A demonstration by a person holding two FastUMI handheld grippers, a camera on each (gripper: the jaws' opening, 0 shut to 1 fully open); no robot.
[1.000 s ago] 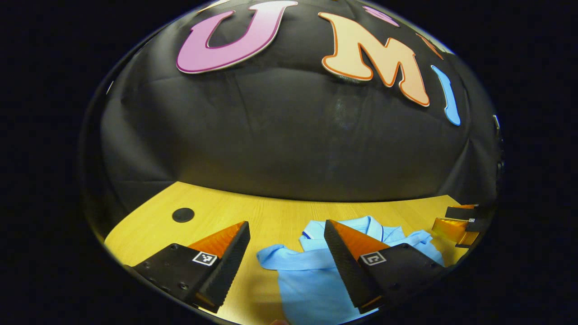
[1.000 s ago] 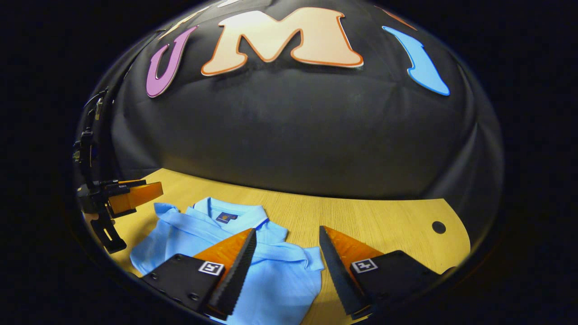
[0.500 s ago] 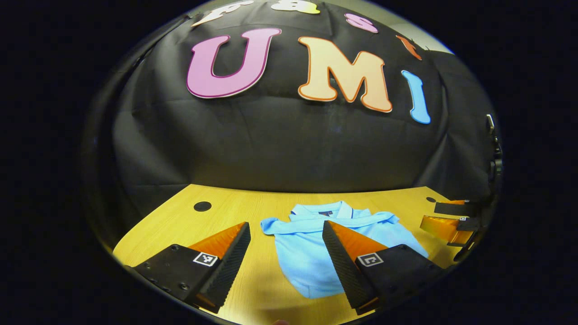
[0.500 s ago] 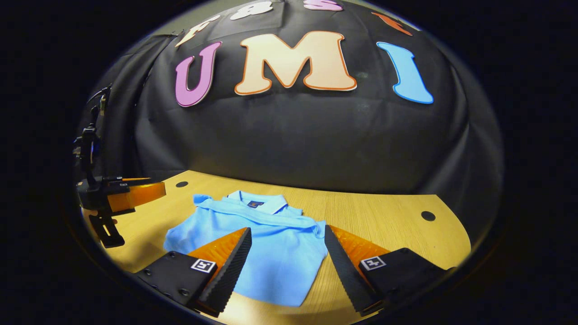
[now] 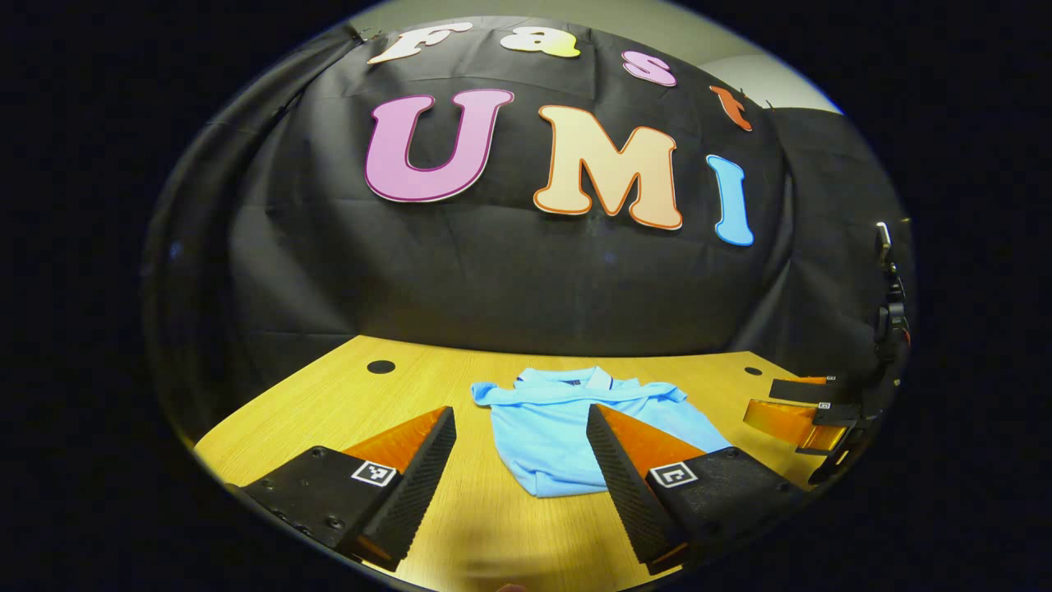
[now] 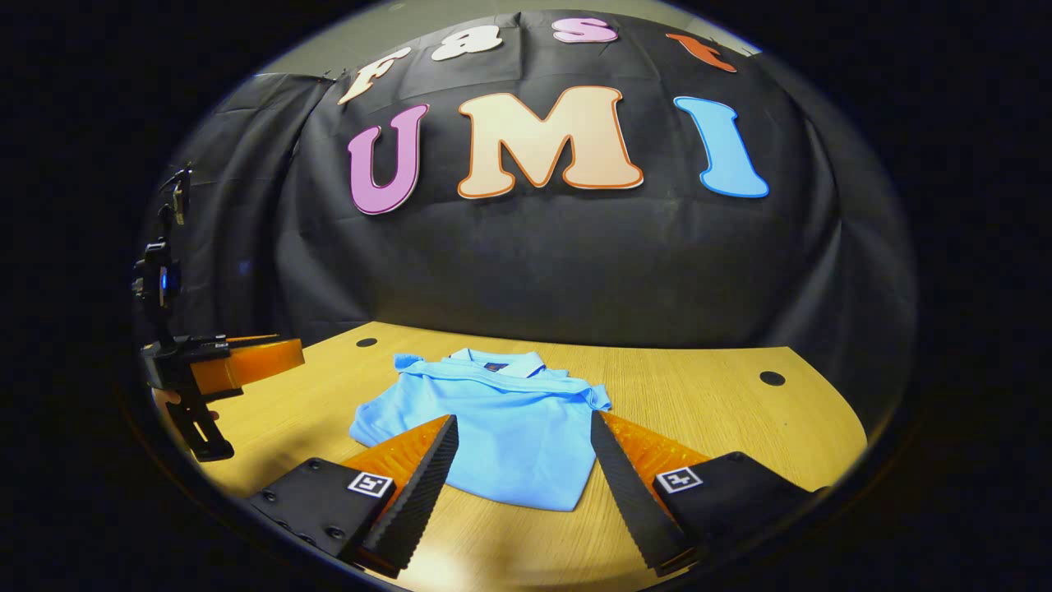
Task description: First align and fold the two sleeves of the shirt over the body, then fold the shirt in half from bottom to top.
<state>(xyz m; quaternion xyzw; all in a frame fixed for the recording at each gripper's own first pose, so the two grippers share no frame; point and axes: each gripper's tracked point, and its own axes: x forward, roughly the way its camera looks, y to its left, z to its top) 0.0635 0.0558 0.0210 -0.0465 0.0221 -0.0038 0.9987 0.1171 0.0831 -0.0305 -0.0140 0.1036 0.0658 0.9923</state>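
A light blue polo shirt [image 5: 567, 423] lies folded into a compact packet on the wooden table [image 5: 329, 407], collar toward the wall. In the right gripper view the shirt [image 6: 493, 423] lies flat with a sleeve band across its top under the collar. My left gripper [image 5: 519, 419] is open, held back from the shirt's near edge with nothing between its fingers. My right gripper [image 6: 523, 427] is open too, above the shirt's near edge and apart from it. The right gripper [image 5: 801, 407] shows at the far right of the left gripper view; the left gripper [image 6: 222, 366] shows at the left of the right gripper view.
The table has small round holes [image 5: 380, 367] [image 6: 772, 378] near its far corners. The black cloth wall [image 6: 534, 263] rises right behind the table's far edge. Bare wood lies on both sides of the shirt.
Both grippers have pulled back toward me and risen, away from the shirt. The shirt now looks smaller and farther off, and it lies still as a folded packet.
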